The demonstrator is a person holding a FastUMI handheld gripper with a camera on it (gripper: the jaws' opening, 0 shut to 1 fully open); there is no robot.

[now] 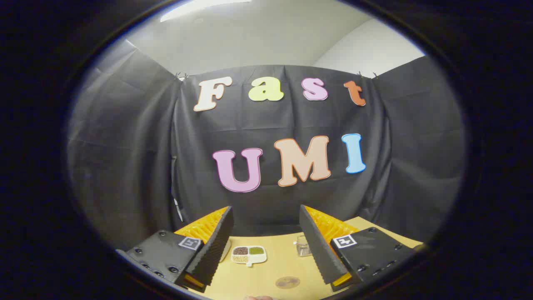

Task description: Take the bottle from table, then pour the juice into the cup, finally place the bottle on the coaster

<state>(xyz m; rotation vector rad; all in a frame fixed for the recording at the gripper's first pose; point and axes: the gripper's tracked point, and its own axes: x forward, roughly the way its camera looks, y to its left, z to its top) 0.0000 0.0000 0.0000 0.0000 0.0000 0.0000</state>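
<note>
A: What does the gripper view show?

B: The gripper has its fingers spread apart, holding nothing. On the yellow table, a clear cup stands at two o'clock beside the right finger. A round coaster lies at six o'clock. A sectioned dish sits at ten o'clock.

A: The bottle?

B: I cannot tell.

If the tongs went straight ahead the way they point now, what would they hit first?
Probably the black cloth wall. The tongs are open and empty, held above the table, pointing over the divided dish and the clear cup; depth is hard to judge.
</note>
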